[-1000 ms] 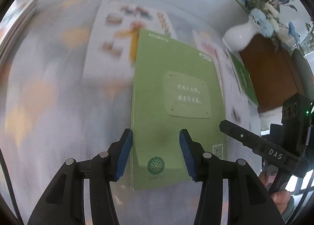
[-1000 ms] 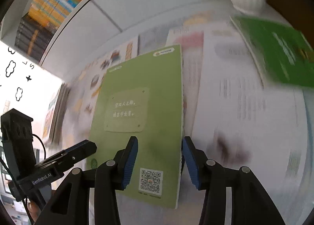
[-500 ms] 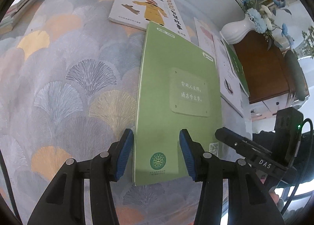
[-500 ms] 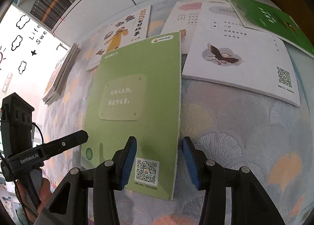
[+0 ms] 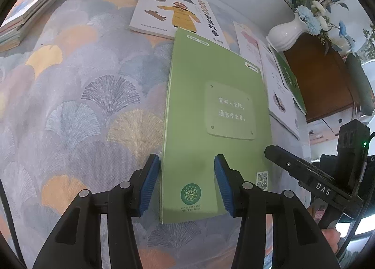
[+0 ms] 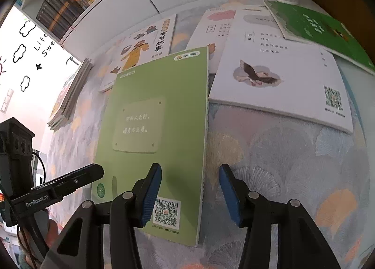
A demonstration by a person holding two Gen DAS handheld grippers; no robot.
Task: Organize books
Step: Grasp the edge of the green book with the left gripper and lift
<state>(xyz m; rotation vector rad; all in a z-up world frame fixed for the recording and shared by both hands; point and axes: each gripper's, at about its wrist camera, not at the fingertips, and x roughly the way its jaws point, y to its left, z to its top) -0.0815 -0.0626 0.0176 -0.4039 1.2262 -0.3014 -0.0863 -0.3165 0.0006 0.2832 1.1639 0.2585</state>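
On the patterned tablecloth (image 5: 77,95), the left gripper (image 5: 187,181) hangs with fingers apart over the green book's (image 5: 215,114) near left corner. From the right wrist, the right gripper (image 6: 189,192), jaws just widened, straddles that book's (image 6: 159,114) right edge without pinching it.

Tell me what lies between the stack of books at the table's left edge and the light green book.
Only bare patterned tablecloth lies between the stack of books and the light green book, as the left wrist view shows.

There is bare cloth (image 5: 77,109) left of the light green book (image 5: 211,114). On its right, the white bird book (image 6: 281,81) lies close, with the vase (image 5: 286,32) behind.
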